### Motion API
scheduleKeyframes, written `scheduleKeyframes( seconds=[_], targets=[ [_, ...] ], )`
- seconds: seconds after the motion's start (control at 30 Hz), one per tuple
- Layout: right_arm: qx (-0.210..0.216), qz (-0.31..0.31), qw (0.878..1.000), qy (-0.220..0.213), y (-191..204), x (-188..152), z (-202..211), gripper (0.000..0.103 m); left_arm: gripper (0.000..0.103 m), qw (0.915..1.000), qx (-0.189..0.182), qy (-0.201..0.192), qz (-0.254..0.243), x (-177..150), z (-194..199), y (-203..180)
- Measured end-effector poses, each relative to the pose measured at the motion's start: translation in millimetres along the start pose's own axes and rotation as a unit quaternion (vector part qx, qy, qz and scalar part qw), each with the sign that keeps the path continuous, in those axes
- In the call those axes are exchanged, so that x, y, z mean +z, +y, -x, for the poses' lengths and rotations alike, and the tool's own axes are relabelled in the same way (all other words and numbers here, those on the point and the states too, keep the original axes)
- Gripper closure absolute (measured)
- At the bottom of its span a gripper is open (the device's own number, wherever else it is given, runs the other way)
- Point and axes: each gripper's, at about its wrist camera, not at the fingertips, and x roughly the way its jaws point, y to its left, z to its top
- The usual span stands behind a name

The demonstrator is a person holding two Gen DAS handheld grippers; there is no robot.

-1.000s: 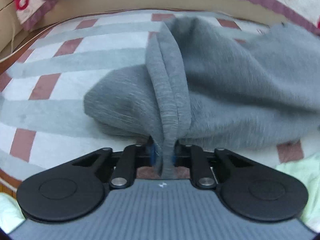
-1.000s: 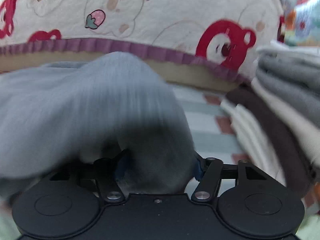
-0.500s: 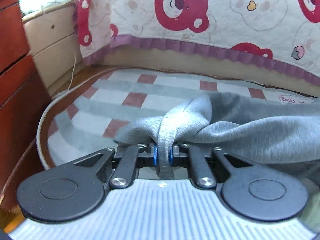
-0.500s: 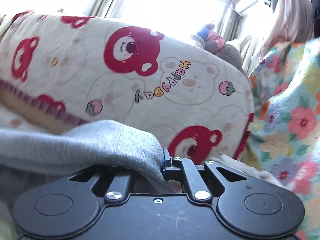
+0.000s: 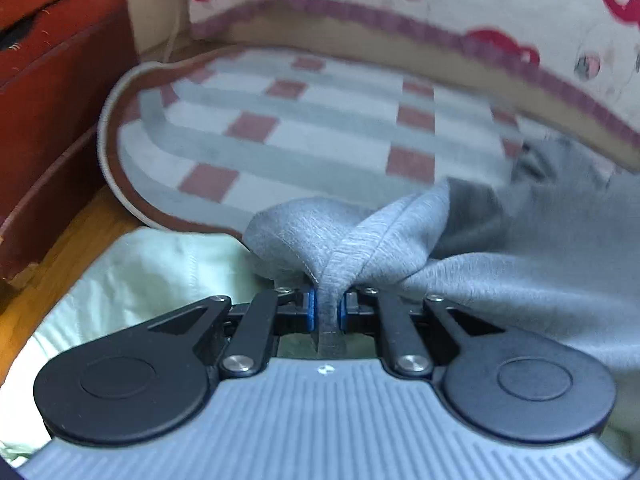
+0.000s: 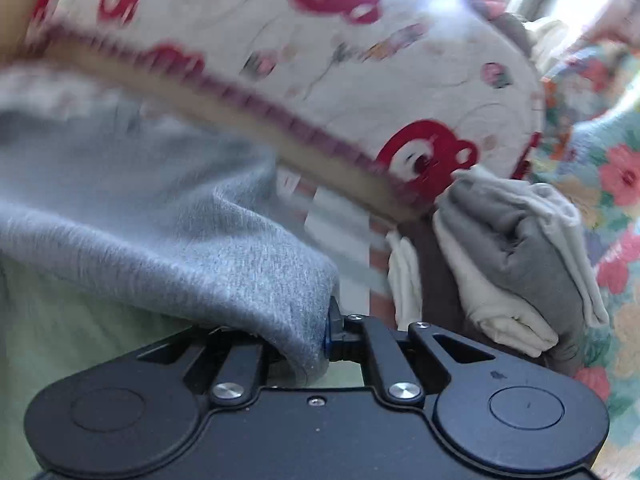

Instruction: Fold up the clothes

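A grey knit garment (image 5: 500, 264) hangs lifted between both grippers. In the left wrist view my left gripper (image 5: 328, 312) is shut on a bunched ribbed edge of it, and the cloth trails off to the right above a checked mat (image 5: 304, 132). In the right wrist view my right gripper (image 6: 316, 340) is shut on another edge of the grey garment (image 6: 160, 232); the cloth drapes over the left finger and hides it, while the right blue pad presses against the fabric.
A pale green cloth (image 5: 152, 272) lies below the left gripper. A stack of folded grey, cream and brown clothes (image 6: 504, 264) sits to the right. A bear-print cover (image 6: 360, 60) rises behind, a red wooden cabinet (image 5: 52, 92) stands on the left, and floral fabric (image 6: 608, 184) lies at far right.
Both grippers have lifted the grey garment off the mat and drawn it back toward the mat's near edge. The right gripper's jaws closed on the cloth. The pale green cloth has come into view.
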Motion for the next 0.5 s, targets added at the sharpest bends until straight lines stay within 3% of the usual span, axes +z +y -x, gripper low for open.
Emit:
scheduleKeyframes(
  seconds=[0.07, 0.17, 0.23, 0.3, 0.33, 0.5],
  targets=[
    [0.000, -0.007, 1.000, 0.002, 1.6, -4.5, -0.3, 0.095, 0.092, 0.9999, 0.005, 0.004, -0.016, -4.2, 5.9, 1.1],
    [0.006, -0.007, 0.999, 0.038, 12.6, -28.6, -18.7, 0.095, 0.084, 0.9984, 0.002, 0.056, -0.009, -18.6, -9.1, 9.8],
    [0.012, 0.015, 0.997, 0.077, 22.9, -53.5, -37.3, 0.094, 0.073, 0.9970, 0.017, 0.076, -0.008, -28.1, -15.1, 14.1],
    [0.016, 0.038, 0.996, 0.084, 27.5, -69.9, -39.3, 0.092, 0.063, 0.9963, 0.033, 0.077, -0.018, -33.7, -13.1, 17.7],
    [0.025, 0.033, 0.996, 0.083, 24.3, -71.5, -35.7, 0.085, 0.055, 0.9967, 0.038, 0.068, -0.025, -34.7, -8.4, 18.5],
    [0.120, -0.048, 0.989, 0.074, -10.9, -67.9, -8.9, 0.059, 0.048, 0.9985, 0.011, 0.029, -0.044, -32.4, 8.1, 23.9]
  ],
)
